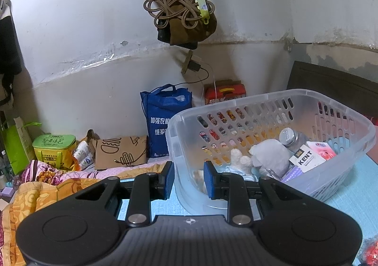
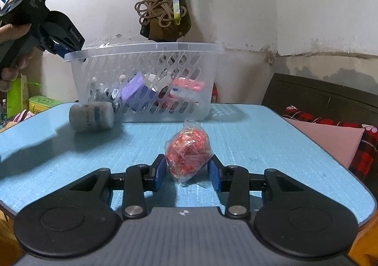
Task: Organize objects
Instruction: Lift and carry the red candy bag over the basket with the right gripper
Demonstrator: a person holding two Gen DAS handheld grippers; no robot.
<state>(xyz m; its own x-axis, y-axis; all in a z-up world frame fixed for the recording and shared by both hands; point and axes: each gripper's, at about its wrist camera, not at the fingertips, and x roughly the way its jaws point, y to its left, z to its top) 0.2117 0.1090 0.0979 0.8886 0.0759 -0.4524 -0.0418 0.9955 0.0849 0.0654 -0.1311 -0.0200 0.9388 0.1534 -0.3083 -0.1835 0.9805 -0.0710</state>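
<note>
Both grippers grip: my right gripper [image 2: 187, 170] clamps the clear bag of red sweets [image 2: 187, 156] mid-table; my left gripper [image 1: 189, 179] clamps the translucent plastic basket's [image 1: 330, 98] rim.

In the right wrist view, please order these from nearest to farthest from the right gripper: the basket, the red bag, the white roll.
1. Red bag: between the right gripper's fingers.
2. White roll: farther, on the left of the table.
3. Basket: behind the roll, at the table's far edge.

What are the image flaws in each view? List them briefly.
Left wrist view: fisheye bows the wall crack, corners go black, basket stays sharp. Right wrist view: broad soft shadow across the blue table, glints on the plastic bag.
</note>
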